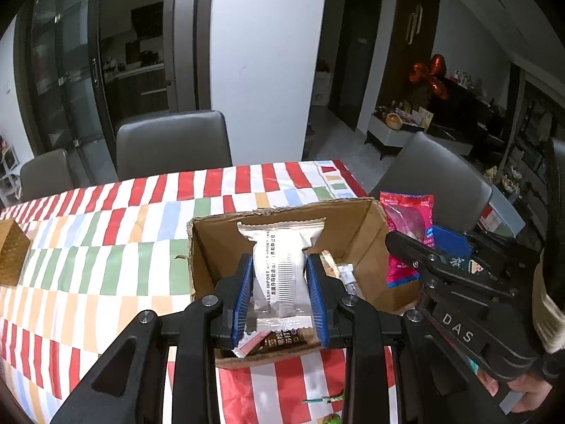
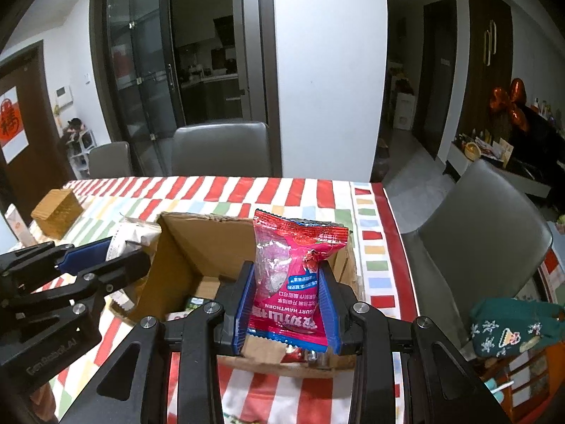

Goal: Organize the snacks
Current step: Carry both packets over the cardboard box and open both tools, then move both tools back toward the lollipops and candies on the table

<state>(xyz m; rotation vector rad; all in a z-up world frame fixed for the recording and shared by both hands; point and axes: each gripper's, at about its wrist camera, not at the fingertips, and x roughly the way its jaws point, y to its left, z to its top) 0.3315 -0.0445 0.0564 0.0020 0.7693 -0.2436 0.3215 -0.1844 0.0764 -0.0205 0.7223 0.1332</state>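
Left wrist: left gripper (image 1: 279, 293) clamped on white packet (image 1: 279, 265) (right gripper (image 2: 286, 309) likewise, seemingly, pink packet (image 2: 293, 282)).

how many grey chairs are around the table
3: one at the far side, a second left of it, a third at the table's right end. More may be out of view.

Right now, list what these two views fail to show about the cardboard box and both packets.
- Cardboard box floor: left wrist view, mostly covered by the white packet and left gripper.
- Snacks inside: both views, only slivers, unreadable.
- Pink hawthorn packet lower edge: right wrist view, overlapped by the right gripper fingers.
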